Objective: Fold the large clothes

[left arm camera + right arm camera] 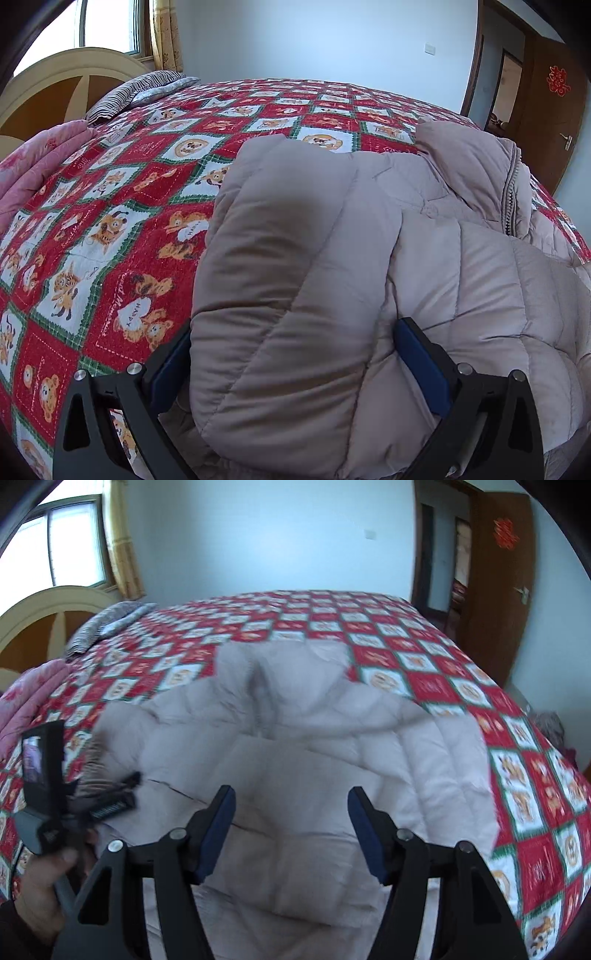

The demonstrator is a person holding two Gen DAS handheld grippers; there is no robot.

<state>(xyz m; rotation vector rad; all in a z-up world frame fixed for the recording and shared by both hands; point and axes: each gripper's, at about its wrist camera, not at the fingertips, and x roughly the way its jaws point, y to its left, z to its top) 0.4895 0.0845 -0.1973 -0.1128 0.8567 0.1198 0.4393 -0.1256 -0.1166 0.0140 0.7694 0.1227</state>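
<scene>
A puffy, quilted beige down jacket [332, 266] lies bunched on the red-checked cartoon bedspread [110, 221], its zipper [511, 199] along the far side. The left gripper [291, 354] straddles a thick padded fold, fingers spread wide against it. The right gripper [291, 830] hovers above the jacket, open and empty.

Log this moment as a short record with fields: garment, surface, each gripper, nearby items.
garment: beige puffer jacket, lying on the bed, zipper showing
surface: red patterned bedspread
left gripper: open, fingers either side of a thick fold of the jacket
right gripper: open, above the jacket, gripping nothing
nearby items: striped pillow and pink quilt at the head end
room: wooden door open
</scene>
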